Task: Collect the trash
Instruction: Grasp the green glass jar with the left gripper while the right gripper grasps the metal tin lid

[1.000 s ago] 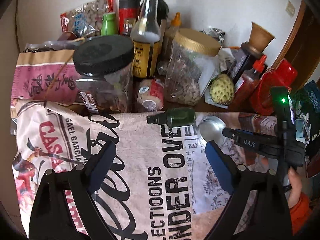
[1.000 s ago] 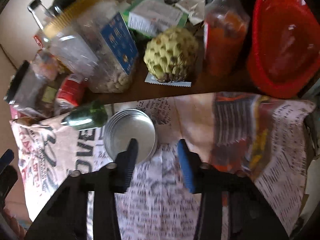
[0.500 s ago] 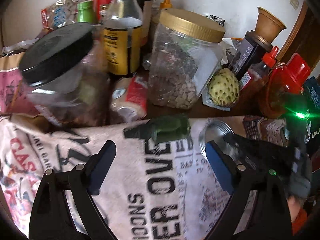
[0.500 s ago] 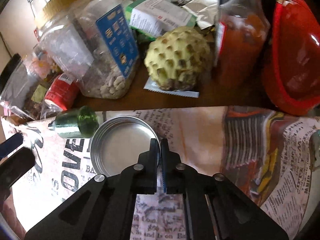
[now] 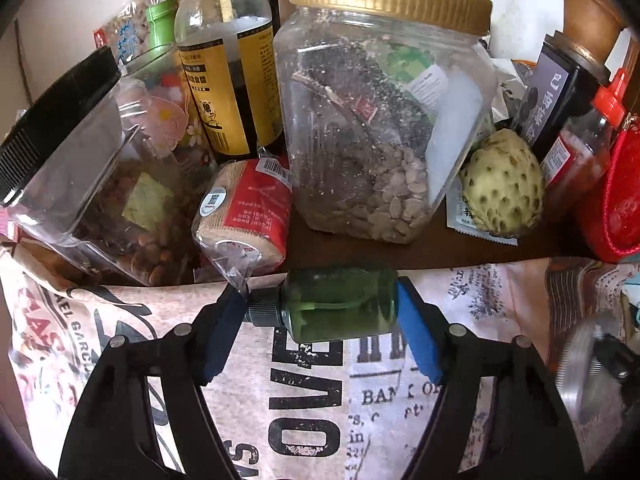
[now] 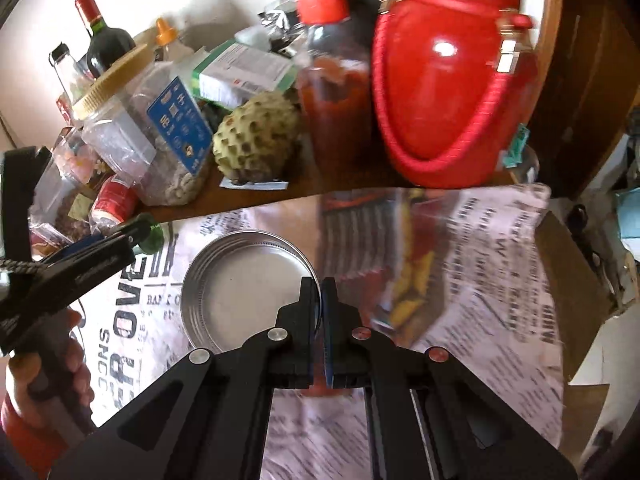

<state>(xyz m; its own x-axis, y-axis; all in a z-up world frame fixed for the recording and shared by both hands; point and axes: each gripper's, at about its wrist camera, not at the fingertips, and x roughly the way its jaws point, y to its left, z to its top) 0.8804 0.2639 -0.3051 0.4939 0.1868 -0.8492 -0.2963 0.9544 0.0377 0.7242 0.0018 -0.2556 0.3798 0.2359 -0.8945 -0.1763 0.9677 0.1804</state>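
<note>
A small green bottle with a black cap lies on its side on the printed newspaper-pattern cloth. My left gripper has closed on it end to end, blue pads touching cap and base. My right gripper is shut on the rim of a round silver tin lid and holds it lifted off the cloth. The lid shows blurred in the left wrist view. The left gripper also shows in the right wrist view, with the bottle mostly hidden behind it.
Behind the cloth stand a gold-lidded jar of seeds, a black-lidded jar, a sauce bottle, a wrapped red packet, a custard apple, a red-capped sauce bottle and a red bag.
My left gripper moved forward and closed on the green bottle. My right gripper shut on the tin lid's rim and lifted it.
</note>
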